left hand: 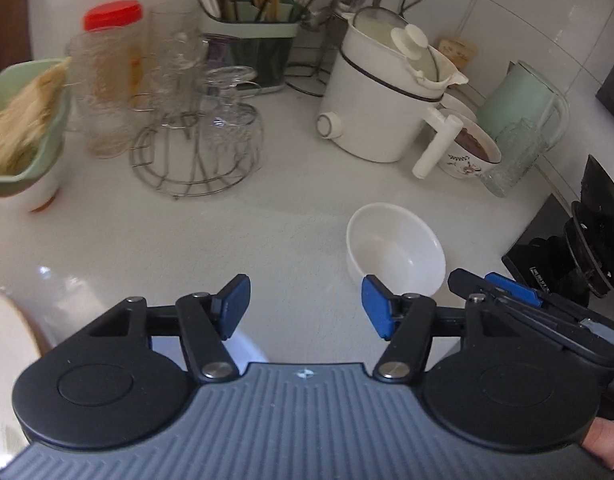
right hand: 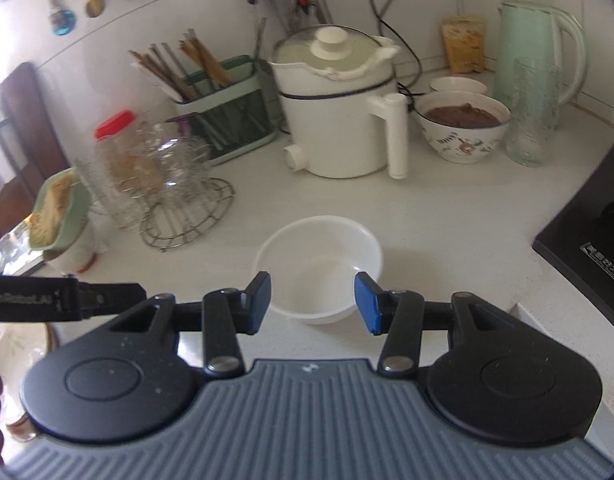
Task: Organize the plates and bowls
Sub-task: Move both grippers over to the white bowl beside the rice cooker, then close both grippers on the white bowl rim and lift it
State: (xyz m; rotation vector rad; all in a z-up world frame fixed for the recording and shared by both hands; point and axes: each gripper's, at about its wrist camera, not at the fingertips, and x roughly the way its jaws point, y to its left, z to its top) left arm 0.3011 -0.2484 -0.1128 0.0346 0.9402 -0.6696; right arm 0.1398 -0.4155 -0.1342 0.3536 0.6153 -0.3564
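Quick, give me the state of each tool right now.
Left tool: open, holding nothing; bare countertop between its pads.
Right tool: open, holding nothing; the white bowl sits beyond its tips, untouched.

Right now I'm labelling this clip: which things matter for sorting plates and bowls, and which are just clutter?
For the job: white bowl; left gripper; right gripper, both open, empty.

Lying about: electric pot; mint kettle; glass rack; chopstick holder; filled patterned bowl.
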